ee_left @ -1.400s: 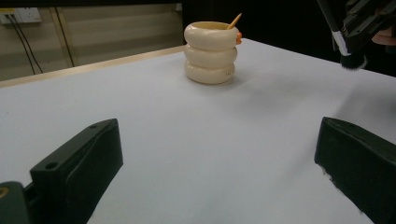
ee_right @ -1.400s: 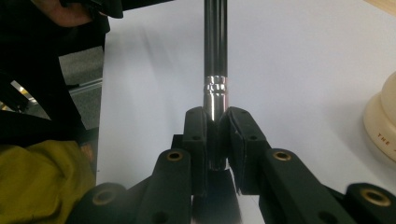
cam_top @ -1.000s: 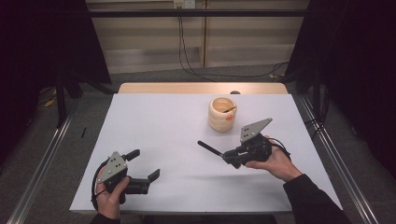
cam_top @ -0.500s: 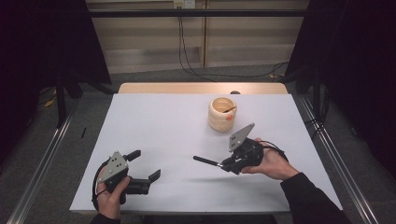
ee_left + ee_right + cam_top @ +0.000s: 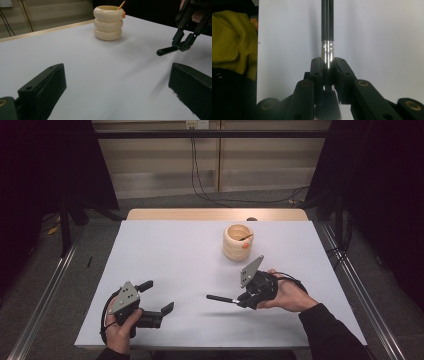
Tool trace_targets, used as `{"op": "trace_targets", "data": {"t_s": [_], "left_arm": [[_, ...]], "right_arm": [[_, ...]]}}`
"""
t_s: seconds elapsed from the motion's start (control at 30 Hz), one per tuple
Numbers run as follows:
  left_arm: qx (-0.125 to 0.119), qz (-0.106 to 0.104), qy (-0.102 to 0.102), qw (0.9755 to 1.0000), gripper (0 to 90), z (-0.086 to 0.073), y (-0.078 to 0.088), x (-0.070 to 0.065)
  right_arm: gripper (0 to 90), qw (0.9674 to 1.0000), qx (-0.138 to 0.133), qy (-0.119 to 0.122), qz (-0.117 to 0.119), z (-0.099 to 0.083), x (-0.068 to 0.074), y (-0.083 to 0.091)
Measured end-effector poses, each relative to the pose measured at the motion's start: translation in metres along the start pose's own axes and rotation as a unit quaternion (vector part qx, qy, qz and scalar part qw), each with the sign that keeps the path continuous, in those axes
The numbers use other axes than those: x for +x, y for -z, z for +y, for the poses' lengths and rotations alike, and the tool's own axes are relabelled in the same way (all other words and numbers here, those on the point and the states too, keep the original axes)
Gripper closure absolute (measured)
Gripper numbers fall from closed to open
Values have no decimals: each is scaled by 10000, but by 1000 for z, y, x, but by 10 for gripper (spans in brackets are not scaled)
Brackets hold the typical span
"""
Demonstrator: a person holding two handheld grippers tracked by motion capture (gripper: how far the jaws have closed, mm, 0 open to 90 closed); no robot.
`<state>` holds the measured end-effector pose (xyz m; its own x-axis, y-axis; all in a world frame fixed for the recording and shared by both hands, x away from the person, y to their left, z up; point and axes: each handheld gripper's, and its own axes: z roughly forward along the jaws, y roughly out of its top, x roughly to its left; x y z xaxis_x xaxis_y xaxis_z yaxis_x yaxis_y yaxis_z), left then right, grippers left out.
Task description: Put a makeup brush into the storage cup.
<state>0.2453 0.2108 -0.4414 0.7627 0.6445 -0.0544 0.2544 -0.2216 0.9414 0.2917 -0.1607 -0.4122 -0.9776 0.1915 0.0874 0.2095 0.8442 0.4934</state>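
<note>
- Right gripper (image 5: 239, 301) near the right front of the white table (image 5: 175, 255); jaws squeezed shut on a black makeup brush (image 5: 221, 298); grey three-cornered plate tipped up on top of it.
- Held by the shiny silver collar of the brush (image 5: 327, 51) in the right gripper view; pads pressed on both sides of it; dark soft bristles down low between the arms of the gripper; black handle sticking straight out ahead.
- Seen from the high view with the handle lying nearly flat and pointing to the left; a thin shadow on the table under the brush; cannot tell if the handle end touches the table.
- Left gripper (image 5: 156, 296) at the left front of the table, well apart from the brush; jaws wide open with nothing but bare table between them; one black jaw low at each side in the left gripper view.
- Cream cup made of three stacked rings (image 5: 237, 241) standing upright farther back on the table, near the right gripper but apart from it; a thin orange stick (image 5: 121, 4) leaning out of its top.
</note>
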Motion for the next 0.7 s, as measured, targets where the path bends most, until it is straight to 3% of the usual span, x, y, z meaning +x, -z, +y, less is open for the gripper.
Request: {"op": "trace_targets", "data": {"t_s": [0.03,0.1,0.13,0.2,0.23,0.37,0.4,0.47,0.53,0.57,0.7], "left_arm": [[-11,-30,56,10000,13,0,-1,-1],[55,-178,-30,9998,15,1,-3,-1],[131,-130,-73,9998,17,2,-3,-2],[196,-242,71,9995,20,4,-6,-4],[183,-302,57,9994,21,4,-8,-4],[292,-286,-132,9991,21,9,-12,-6],[271,-431,-126,9986,21,10,-13,-5],[399,-471,-73,9981,18,15,-14,-7],[645,-651,-75,9958,13,22,-16,-7],[629,-700,-56,9955,15,25,-17,-8],[749,-804,-210,9937,18,32,-22,-10]], "right_arm": [[780,10000,-31,51,-27,1,0,1],[780,10000,2,25,16,2,1,2],[780,10000,18,4,-7,2,1,3],[780,9999,-5,117,14,2,1,1],[780,10000,71,30,38,3,2,1],[780,9999,107,47,77,3,2,-2],[780,9999,106,62,72,3,2,-3],[780,9998,101,136,37,3,1,-3],[780,9999,99,91,80,3,1,-3],[780,9999,121,56,84,3,2,-2],[780,9998,136,121,102,4,1,-4]]}}
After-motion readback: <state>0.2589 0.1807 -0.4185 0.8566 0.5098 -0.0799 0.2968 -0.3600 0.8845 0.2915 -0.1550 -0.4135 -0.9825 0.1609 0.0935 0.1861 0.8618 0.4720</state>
